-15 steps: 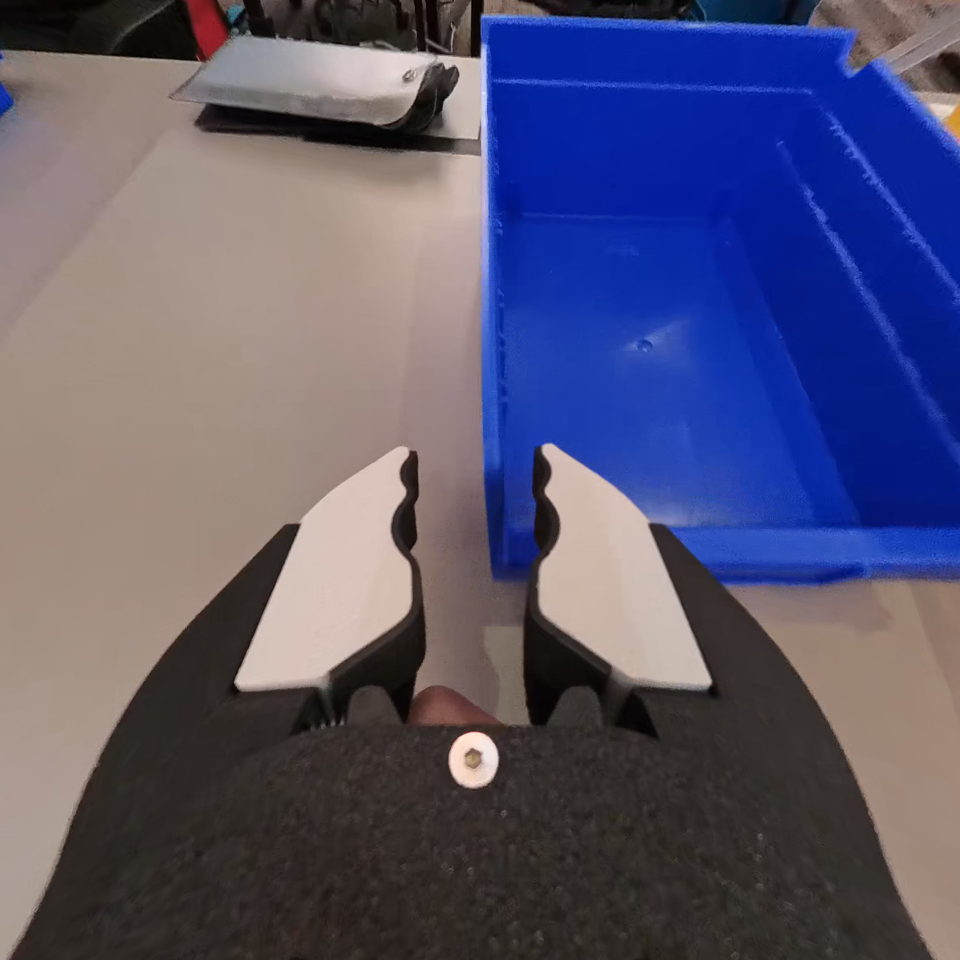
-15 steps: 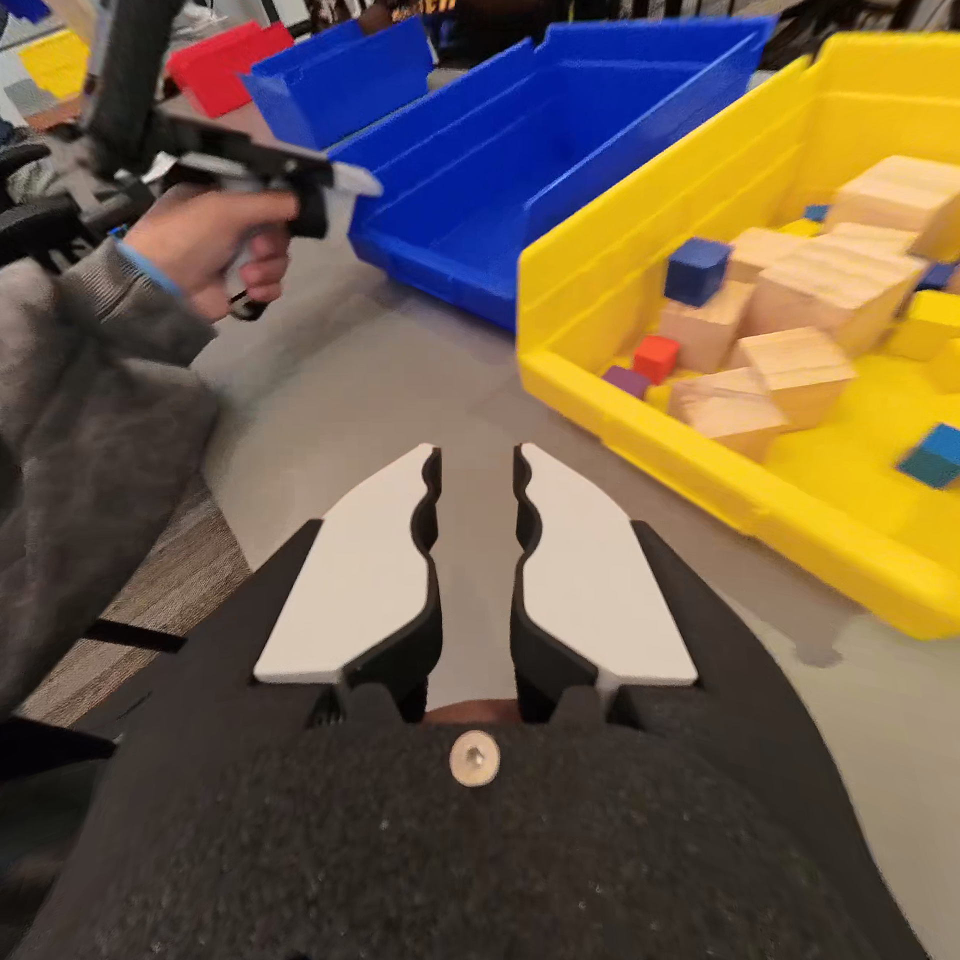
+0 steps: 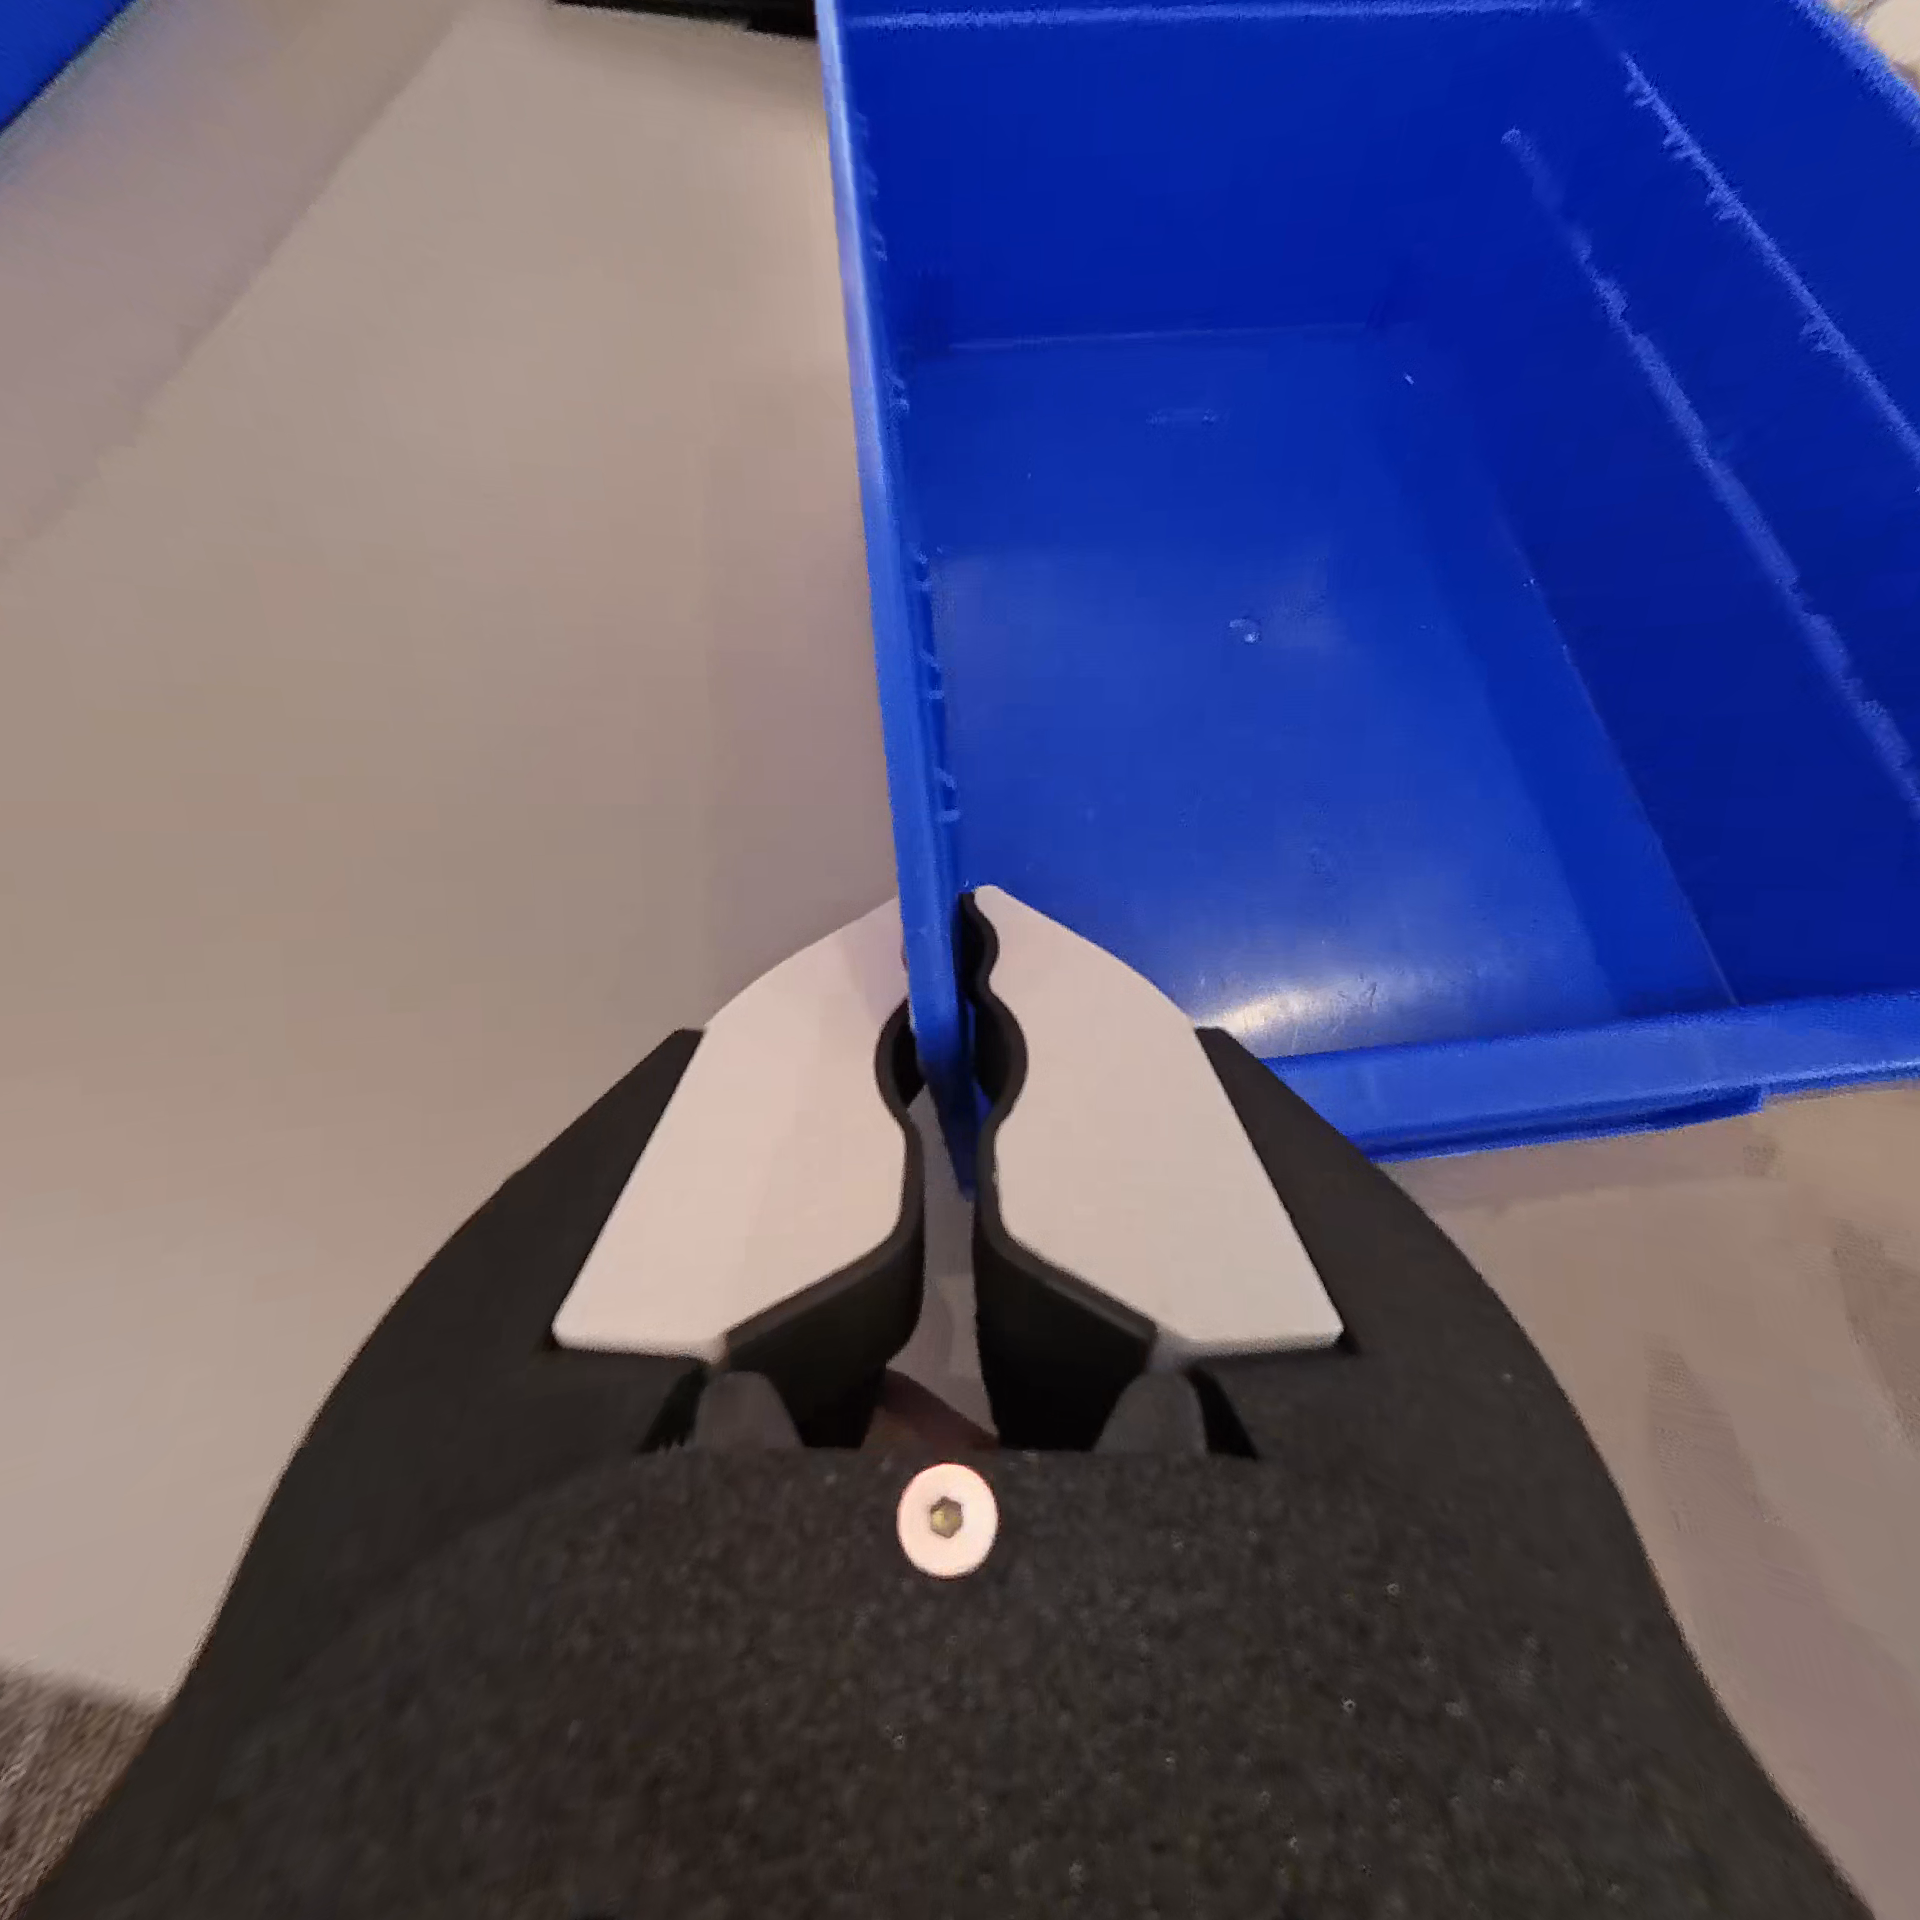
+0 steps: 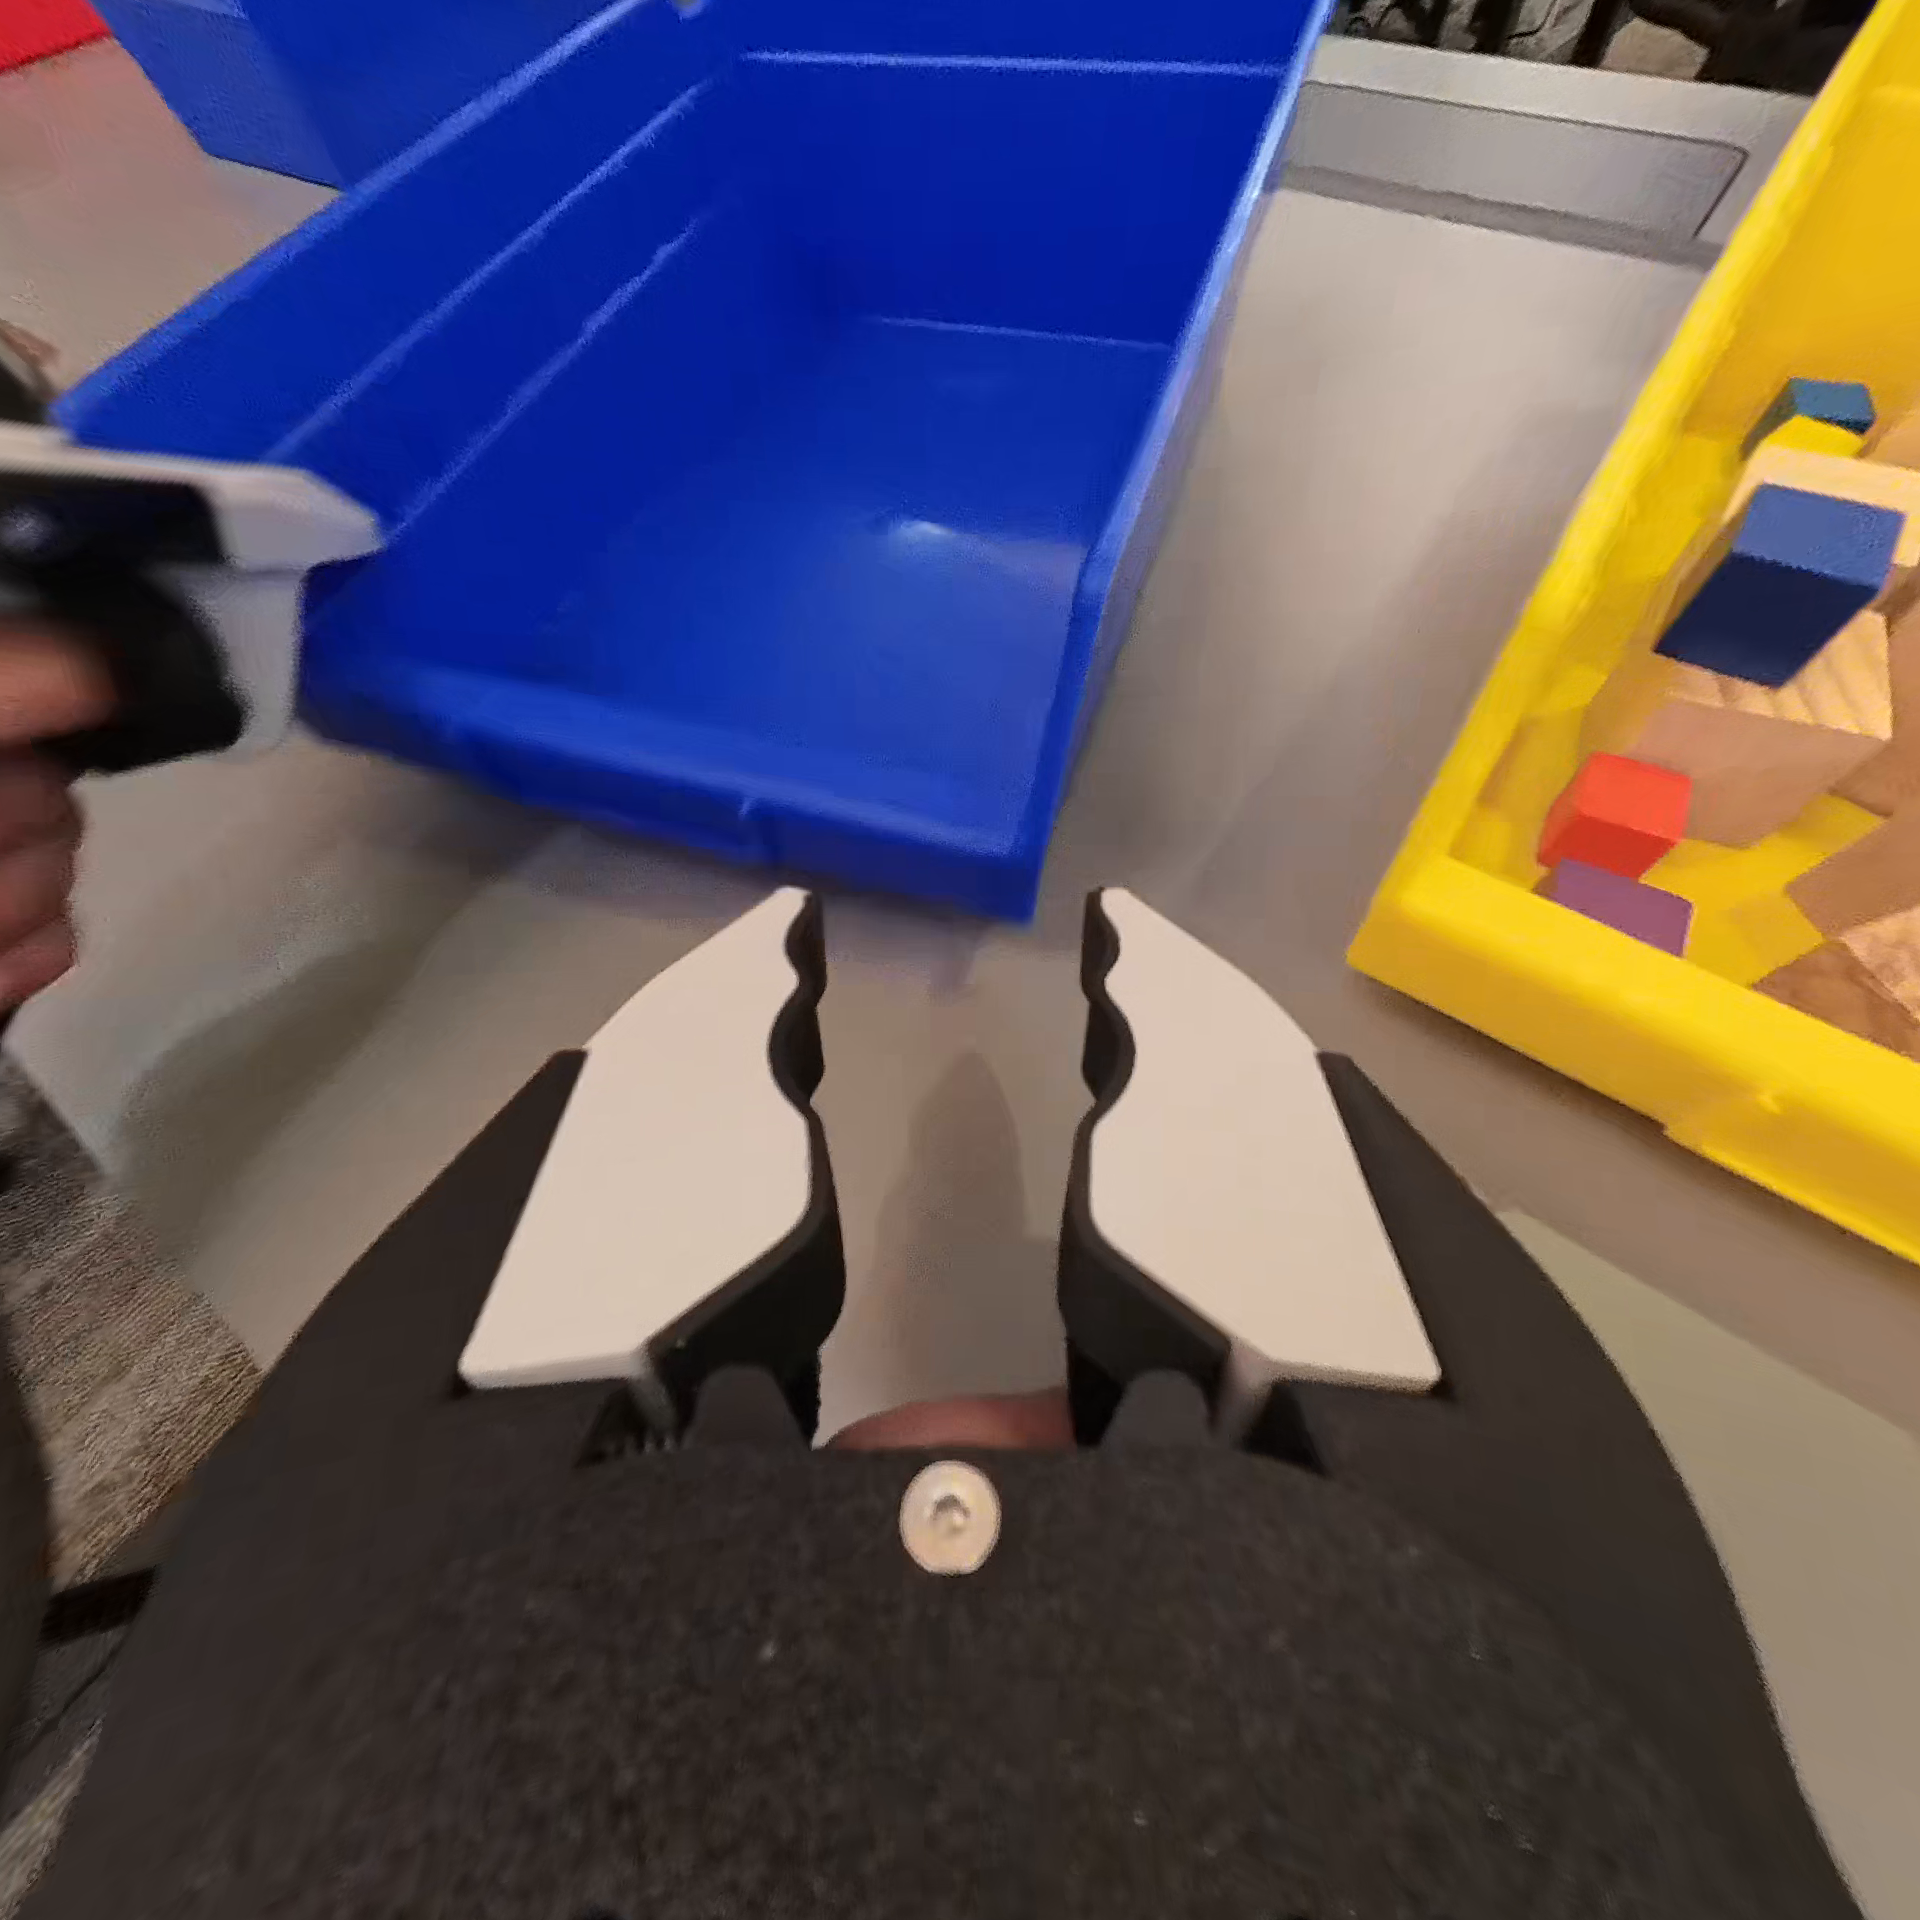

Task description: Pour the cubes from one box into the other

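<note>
**Left gripper clamps blue box wall as right gripper waits open**

The left gripper [image 3: 940, 935] reaches forward low over the grey table [image 3: 416, 623], its two fingers closed on the near left corner of the empty blue box [image 3: 1299, 727], one finger outside the side wall, the other inside. From the right wrist view, the same tool comes in from the left edge, held in a person's hand [image 4: 42, 769], its tip meeting the box's left wall at the near end.

The right gripper [image 4: 951, 925] hovers above the table with its jaws spread apart and nothing between them, pointing at the blue box's near right corner, just short of its front lip.

The yellow box [image 4: 1558, 987] stands to the right of the blue one, a strip of bare table between them. It holds the cubes: one dark blue cube [image 4: 1797, 592], one red [image 4: 1616, 821], one purple [image 4: 1621, 904] and one teal [image 4: 1823, 405] at the far side, lying among several plain wooden blocks [image 4: 1756, 769] whose number cannot be counted at the frame edge. A second blue box [image 4: 208, 83] sits behind the first toward the table's far left.
</note>
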{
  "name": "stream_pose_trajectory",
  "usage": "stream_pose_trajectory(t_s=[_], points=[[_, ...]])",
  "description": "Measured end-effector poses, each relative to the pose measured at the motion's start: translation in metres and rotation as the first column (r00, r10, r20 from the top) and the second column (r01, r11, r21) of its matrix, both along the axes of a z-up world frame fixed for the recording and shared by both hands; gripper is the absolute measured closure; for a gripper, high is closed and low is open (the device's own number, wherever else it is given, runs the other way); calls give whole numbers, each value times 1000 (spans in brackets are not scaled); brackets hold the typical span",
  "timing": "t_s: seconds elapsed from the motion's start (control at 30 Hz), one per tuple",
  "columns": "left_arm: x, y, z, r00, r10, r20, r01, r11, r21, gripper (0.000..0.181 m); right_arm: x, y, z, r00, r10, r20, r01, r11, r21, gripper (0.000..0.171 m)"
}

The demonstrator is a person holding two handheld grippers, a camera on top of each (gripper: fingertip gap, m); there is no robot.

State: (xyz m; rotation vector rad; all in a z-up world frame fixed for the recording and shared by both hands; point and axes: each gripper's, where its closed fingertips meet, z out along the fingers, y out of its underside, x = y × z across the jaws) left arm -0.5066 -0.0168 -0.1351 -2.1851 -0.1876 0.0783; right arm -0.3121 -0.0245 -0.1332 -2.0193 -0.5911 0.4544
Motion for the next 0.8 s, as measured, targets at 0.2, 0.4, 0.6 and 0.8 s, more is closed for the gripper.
stream_pose_trajectory(t_s=[0.2, 0.4, 0.6, 0.8], points=[[-1, -75, 1, 999, 43, 14, -44, 999, 24, 178, -36, -10, -11, 999, -2, 51, 5, 998, -55, 119], [1, -117, 17, 993, 115, -19, -112, 989, 98, 177, -21, -25, 10, 997, -69, 20, 69, 998, -8, 169], [41, -103, 106, 987, 88, -136, -48, 959, 278, 178, 23, -18, 94, 990, -129, -62, 139, 971, 197, 170], [161, -39, 202, 981, -77, -178, 145, 902, 407, 178, 154, 13, 199, 952, -280, -126, 307, 886, 347, 169]])
